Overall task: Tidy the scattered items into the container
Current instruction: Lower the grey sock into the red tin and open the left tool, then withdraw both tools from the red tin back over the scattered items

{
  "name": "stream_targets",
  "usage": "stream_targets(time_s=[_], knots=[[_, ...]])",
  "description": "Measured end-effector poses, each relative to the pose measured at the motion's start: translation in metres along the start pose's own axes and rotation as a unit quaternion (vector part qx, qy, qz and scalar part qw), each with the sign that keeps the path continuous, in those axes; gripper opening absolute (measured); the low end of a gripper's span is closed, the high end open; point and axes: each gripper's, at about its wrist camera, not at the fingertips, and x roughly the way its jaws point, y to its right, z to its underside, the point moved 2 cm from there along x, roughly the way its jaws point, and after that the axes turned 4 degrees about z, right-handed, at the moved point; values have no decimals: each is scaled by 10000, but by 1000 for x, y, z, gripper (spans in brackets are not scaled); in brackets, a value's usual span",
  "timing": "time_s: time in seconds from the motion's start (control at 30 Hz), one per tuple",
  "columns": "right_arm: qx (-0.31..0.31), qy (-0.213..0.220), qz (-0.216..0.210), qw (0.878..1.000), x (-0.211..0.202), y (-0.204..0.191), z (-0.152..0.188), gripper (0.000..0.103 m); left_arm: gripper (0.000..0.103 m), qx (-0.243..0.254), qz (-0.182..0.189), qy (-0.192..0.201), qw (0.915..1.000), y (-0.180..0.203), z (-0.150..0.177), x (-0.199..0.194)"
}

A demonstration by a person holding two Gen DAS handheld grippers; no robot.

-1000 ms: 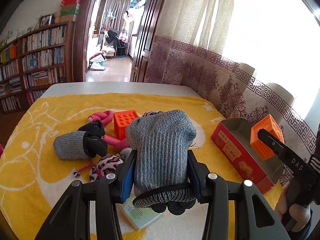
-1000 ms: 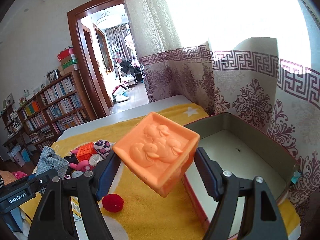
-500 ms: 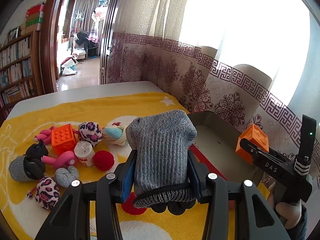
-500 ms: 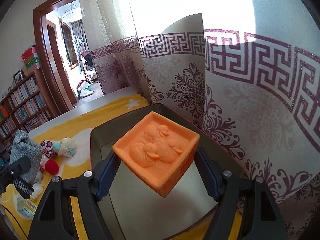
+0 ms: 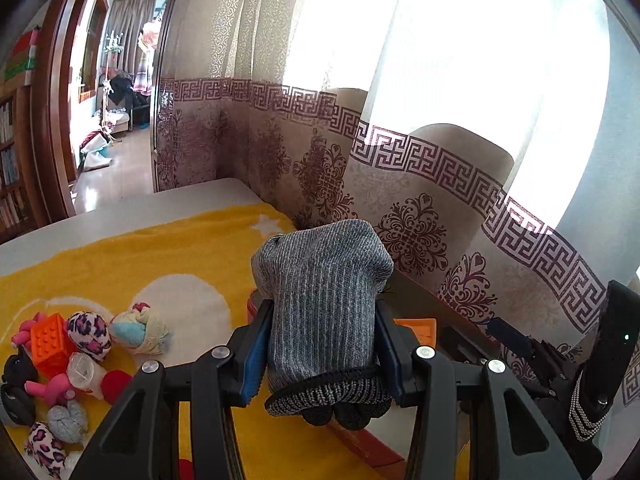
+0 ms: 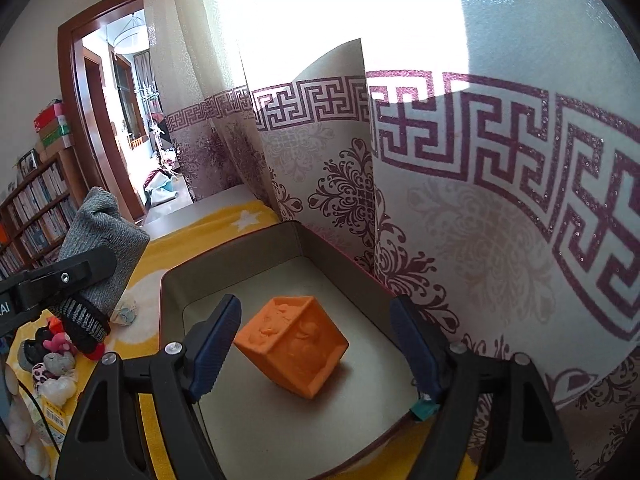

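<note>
Right wrist view: orange embossed cube [image 6: 291, 346] lies tilted in the grey-lined container [image 6: 240, 252], between the right hand-held gripper [image 6: 316, 344]'s just-opened jaws. Left hand-held gripper [image 5: 320, 354] clamps a grey ribbed sock bundle [image 5: 324, 300] beside the container.

The orange block [image 6: 291, 346] has been released into the box [image 6: 280, 248]; the right gripper [image 6: 316, 344] jaws have just opened wider. The sock [image 5: 324, 300] has been carried toward the box.

box [image 6: 224, 264] floor free, cube [image 6: 291, 347] mid
</note>
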Motion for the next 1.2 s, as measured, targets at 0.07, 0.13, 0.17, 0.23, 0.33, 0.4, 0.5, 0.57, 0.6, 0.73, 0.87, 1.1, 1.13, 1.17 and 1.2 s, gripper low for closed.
stream_targets(time_s=[0.07,0.13,0.17,0.23,0.33,0.4,0.5,0.57,0.6,0.73,0.87,1.1,1.13,1.17,1.2], knots=[[-12,-22,12,10000,2,0,1,81,56,-11,122,-100,9999,6,-3,13],[1,-56,17,10000,5,1,1,81,74,-35,186,-174,9997,9,-4,22],[9,-64,19,10000,6,2,1,81,80,-52,198,-161,9997,9,-4,24],[33,-65,34,10000,7,4,1,81,80,-61,206,-150,9997,8,-3,23],[95,-83,23,9999,9,5,1,81,80,-159,124,-141,9997,0,-1,19],[102,-85,14,9999,9,4,2,81,80,-262,36,-124,9996,-8,2,14],[78,-48,-24,10000,7,-1,4,81,80,-386,-100,-88,9992,-22,8,4],[64,17,-71,10000,3,-5,5,81,80,-449,-184,-78,9988,-30,15,-5],[54,55,-107,9999,0,-8,5,81,80,-486,-219,-64,9986,-34,18,-10],[-50,215,-267,9994,-13,-21,6,81,80,-706,-397,3,9967,-55,33,-33],[-203,299,-448,9983,-23,-37,10,81,80,-915,-642,64,9937,-76,48,-59],[-515,306,-796,9950,-36,-67,20,81,80,-1228,-1030,186,9869,-111,77,-112],[-546,291,-861,9944,-38,-71,22,81,80,-1278,-1088,190,9856,-115,82,-118],[-579,272,-922,9937,-39,-75,24,81,80,-1311,-1142,195,9846,-119,87,-125],[-614,261,-983,9929,-41,-79,26,81,80,-1336,-1210,199,9834,-122,91,-131]])
